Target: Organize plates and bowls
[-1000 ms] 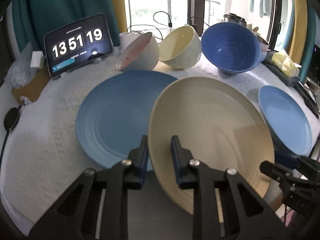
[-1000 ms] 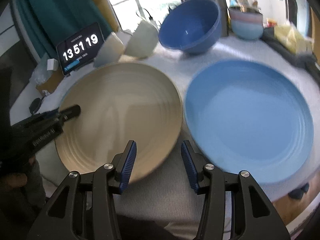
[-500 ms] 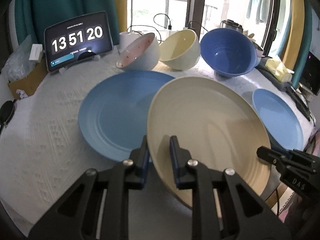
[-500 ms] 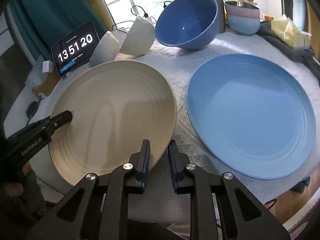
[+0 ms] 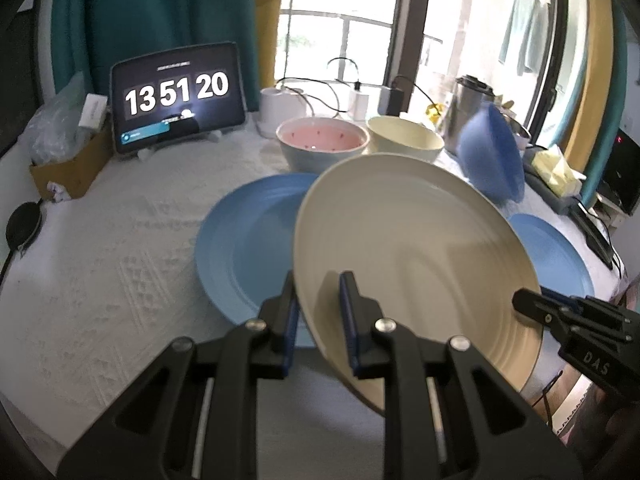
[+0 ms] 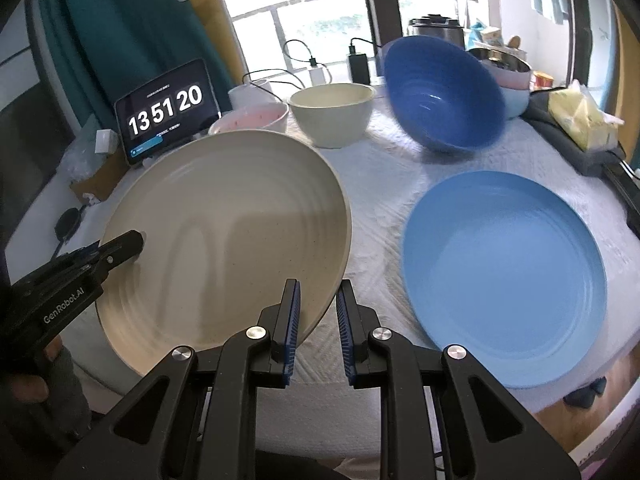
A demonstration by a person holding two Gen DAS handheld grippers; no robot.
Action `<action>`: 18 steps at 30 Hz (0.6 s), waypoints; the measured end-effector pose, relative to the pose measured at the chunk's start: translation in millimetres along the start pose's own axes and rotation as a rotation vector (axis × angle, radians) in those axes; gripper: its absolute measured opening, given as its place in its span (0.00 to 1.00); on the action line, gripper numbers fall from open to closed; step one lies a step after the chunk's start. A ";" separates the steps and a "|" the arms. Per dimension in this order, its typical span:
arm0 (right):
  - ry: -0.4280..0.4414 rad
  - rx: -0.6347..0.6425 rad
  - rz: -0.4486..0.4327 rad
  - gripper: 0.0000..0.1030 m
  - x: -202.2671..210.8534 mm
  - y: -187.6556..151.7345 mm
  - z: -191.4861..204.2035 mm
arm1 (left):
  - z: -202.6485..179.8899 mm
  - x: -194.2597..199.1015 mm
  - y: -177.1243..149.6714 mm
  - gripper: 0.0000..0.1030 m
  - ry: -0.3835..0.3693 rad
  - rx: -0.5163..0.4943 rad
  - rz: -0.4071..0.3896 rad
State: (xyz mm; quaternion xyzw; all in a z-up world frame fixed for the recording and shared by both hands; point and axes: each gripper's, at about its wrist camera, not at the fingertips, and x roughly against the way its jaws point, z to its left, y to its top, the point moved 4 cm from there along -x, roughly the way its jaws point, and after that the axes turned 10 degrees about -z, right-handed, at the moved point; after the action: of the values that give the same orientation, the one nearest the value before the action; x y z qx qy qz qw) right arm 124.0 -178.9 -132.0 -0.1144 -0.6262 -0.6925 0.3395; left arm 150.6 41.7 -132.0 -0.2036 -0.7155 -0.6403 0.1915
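A cream plate (image 5: pixel 412 248) (image 6: pixel 224 240) hangs tilted above the white tablecloth, gripped on two sides. My left gripper (image 5: pixel 318 312) is shut on its left rim, and my right gripper (image 6: pixel 318 320) is shut on its right rim. Each gripper also shows in the other's view, the left gripper (image 6: pixel 120 248) and the right gripper (image 5: pixel 532 304). One light blue plate (image 5: pixel 248 248) lies partly behind the cream one. A second blue plate (image 6: pixel 504 276) (image 5: pixel 560 260) lies to the right. A pink bowl (image 5: pixel 322 142), a cream bowl (image 5: pixel 404 140) and a dark blue bowl (image 6: pixel 440 92) stand at the back.
A tablet clock (image 5: pixel 178 98) stands at the back left beside a cardboard box (image 5: pixel 64 168). Chargers and cables (image 6: pixel 356 64) sit by the window, with a metal pot (image 6: pixel 436 28) and a yellow tissue pack (image 6: pixel 580 120) at the right. The table's near edge runs just under the grippers.
My right gripper closed onto the cream plate's right rim. Both grippers then rose with the plate, which has come up off the cloth and tilted.
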 end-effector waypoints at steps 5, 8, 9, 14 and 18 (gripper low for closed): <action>0.013 0.024 0.002 0.20 -7.1 6.3 11.4 | 14.2 -2.2 2.7 0.19 0.015 0.026 -0.006; 0.020 0.039 0.007 0.20 -14.4 10.6 19.0 | 24.7 -6.6 4.0 0.19 0.026 0.044 0.000; 0.024 0.042 0.011 0.20 -17.5 12.1 22.0 | 28.2 -8.0 4.2 0.19 0.029 0.048 0.000; 0.041 0.064 0.022 0.20 -31.6 18.5 36.1 | 47.1 -15.0 5.1 0.19 0.050 0.074 0.010; 0.056 0.081 0.033 0.20 -45.6 23.4 48.5 | 62.9 -20.8 7.5 0.20 0.071 0.093 0.014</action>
State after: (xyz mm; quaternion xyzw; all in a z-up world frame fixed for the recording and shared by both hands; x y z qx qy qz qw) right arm 159.3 -117.9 -130.9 -0.0915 -0.6421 -0.6636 0.3728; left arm 171.3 104.0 -143.5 -0.1768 -0.7357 -0.6119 0.2303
